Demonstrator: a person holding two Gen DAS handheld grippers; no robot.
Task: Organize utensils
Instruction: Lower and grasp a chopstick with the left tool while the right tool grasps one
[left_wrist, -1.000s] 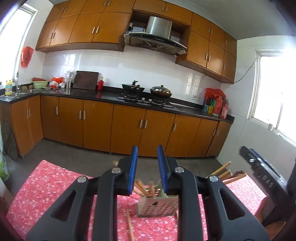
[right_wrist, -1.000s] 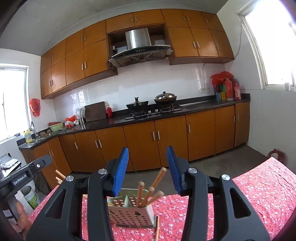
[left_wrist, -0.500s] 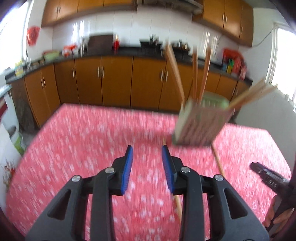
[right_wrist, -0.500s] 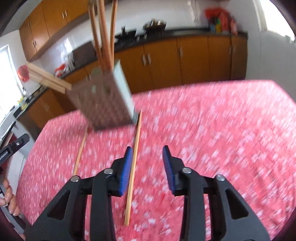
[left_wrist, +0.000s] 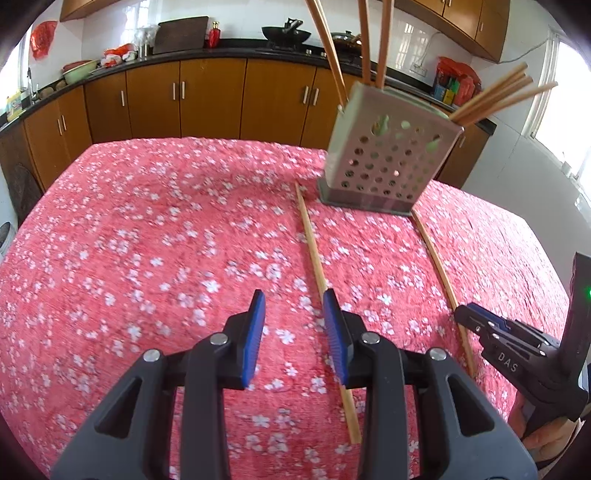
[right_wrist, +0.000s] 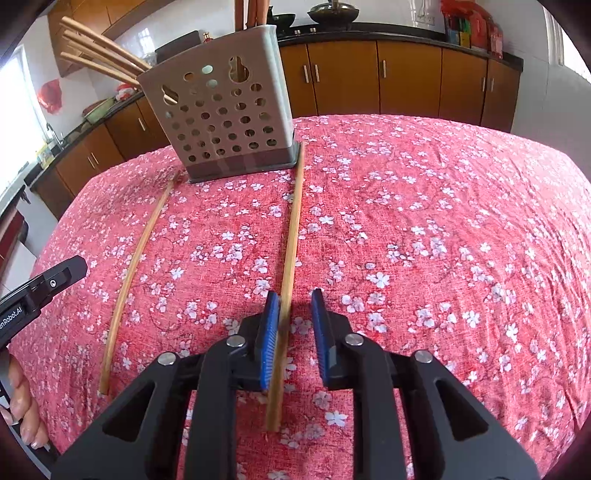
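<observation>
Wooden chopsticks: several stand in the perforated holder (right_wrist: 225, 110); two lie loose on the red-clothed desk (right_wrist: 443, 221). Right gripper (right_wrist: 293, 332) is closing around one chopstick (right_wrist: 291, 236), not yet clamped. Left gripper (left_wrist: 293, 332) is unclenched, empty, beside the other chopstick (left_wrist: 314, 251).

You have two loose chopsticks (right_wrist: 291, 236) (right_wrist: 136, 266) on the desk (right_wrist: 443, 221), one holder (right_wrist: 225, 110), and two claws (left_wrist: 293, 332) (right_wrist: 293, 328) in view.

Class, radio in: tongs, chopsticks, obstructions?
Right tongs closing around chopstick. Left tongs open beside other chopstick. Holder ahead, path clear.
</observation>
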